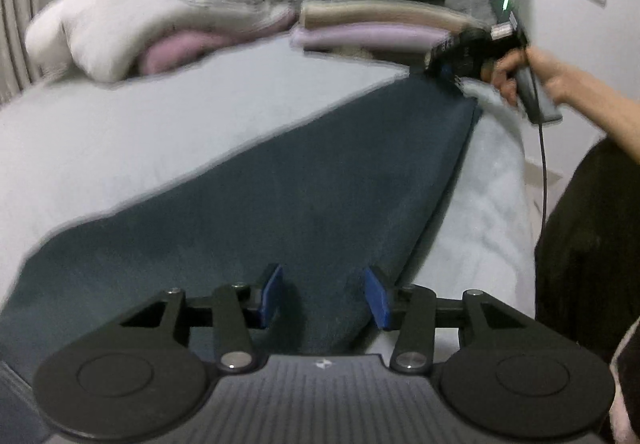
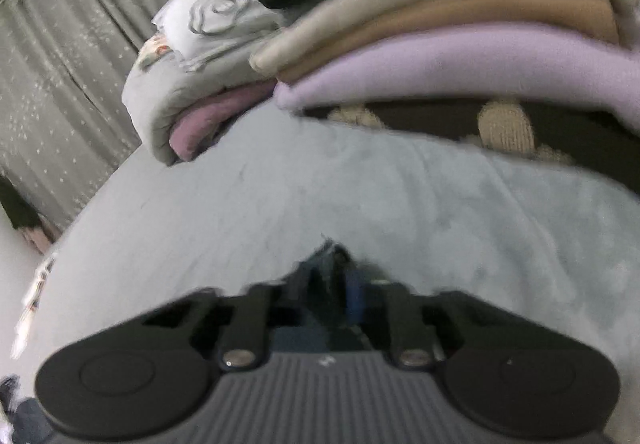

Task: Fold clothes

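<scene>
A dark blue garment point(image 1: 300, 184) lies spread flat on the pale bed point(image 1: 120, 132), running from near me to its far corner. My left gripper point(image 1: 324, 296) is open at the garment's near edge. Its blue pads point(image 1: 272, 294) stand apart, with the cloth lying between them and no pad pressing on it. My right gripper point(image 1: 444, 70), held by a hand point(image 1: 532, 72), sits at the far corner. In the right wrist view, the right gripper point(image 2: 332, 284) is shut on a peak of the dark blue cloth point(image 2: 320, 264). That view is blurred.
A stack of folded clothes point(image 1: 380, 28) point(image 2: 460, 56) in beige, tan, lilac and black sits at the back of the bed. A pile of pale bedding point(image 1: 160, 16) point(image 2: 192, 84) lies beside it. Grey curtains point(image 2: 60, 84) hang at left. The person's dark clothing point(image 1: 592, 244) fills the right edge.
</scene>
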Demonstrator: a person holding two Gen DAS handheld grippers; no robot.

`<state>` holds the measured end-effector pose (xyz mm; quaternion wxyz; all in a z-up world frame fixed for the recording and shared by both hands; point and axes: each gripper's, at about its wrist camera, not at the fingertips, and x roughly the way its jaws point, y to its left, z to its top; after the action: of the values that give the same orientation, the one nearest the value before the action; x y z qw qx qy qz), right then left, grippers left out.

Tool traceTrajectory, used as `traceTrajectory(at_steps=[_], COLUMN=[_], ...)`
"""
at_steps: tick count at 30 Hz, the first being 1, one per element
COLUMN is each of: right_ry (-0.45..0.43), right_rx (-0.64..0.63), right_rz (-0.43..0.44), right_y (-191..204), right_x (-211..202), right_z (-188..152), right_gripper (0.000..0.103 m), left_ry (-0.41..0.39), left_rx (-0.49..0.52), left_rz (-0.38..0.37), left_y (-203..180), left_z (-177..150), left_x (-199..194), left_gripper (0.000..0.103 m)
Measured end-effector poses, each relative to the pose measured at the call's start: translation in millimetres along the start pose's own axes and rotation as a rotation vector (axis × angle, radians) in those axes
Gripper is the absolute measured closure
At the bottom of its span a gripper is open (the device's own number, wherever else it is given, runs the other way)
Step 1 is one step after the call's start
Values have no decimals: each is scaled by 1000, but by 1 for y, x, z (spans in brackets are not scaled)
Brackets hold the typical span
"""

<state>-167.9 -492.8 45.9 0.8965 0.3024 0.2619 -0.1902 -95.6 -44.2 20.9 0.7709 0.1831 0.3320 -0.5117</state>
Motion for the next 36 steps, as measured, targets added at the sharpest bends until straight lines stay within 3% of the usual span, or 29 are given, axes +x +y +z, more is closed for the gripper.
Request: traceTrajectory(at_steps=[2,4,7,11,14,21,25,28,29,30,32,36], right_ry=[-18,27,19,-48,-66,92,287,489,508,550,604,725], right_rx=[-1,1,35,-27,-88,-201,-262,-238,-239,-248,-265,-244], right_rz=[-9,-69,-118,-134,-103,161,412,623,641,678,707,765], right_y=[1,-3,2,25,56,150,211,250,256,269,286,307], right_x=[-3,10,14,3,1,29,57,85,90,101,118,153], right_z=[0,-3,-3,0,-3,-23,-43,-60,-62,-68,-74,-86], right_gripper=[97,96,85,62,60,53,53,53,53,53,53,53], left_ry=[2,0,-3,-42,-66,-51,-29,-8,32,138,190,198], left_rx=[-8,-24,-48,-81,-132,-331,-423,-492,-515,-537,-518,-519], left_rz=[-2,-3,15,87,153,306,377,419,454,538,587,557], left_y=[0,1,6,20,36,86,111,129,136,146,151,157], left_z=[-1,-1,0,3,3,-9,-21,-32,-37,-48,-58,-66], left_x=[0,-4,-9,-28,-41,-66,-73,-79,-77,-70,-68,-73], left_gripper=[58,56,55,53,50,50,50,50,50,49,49,52])
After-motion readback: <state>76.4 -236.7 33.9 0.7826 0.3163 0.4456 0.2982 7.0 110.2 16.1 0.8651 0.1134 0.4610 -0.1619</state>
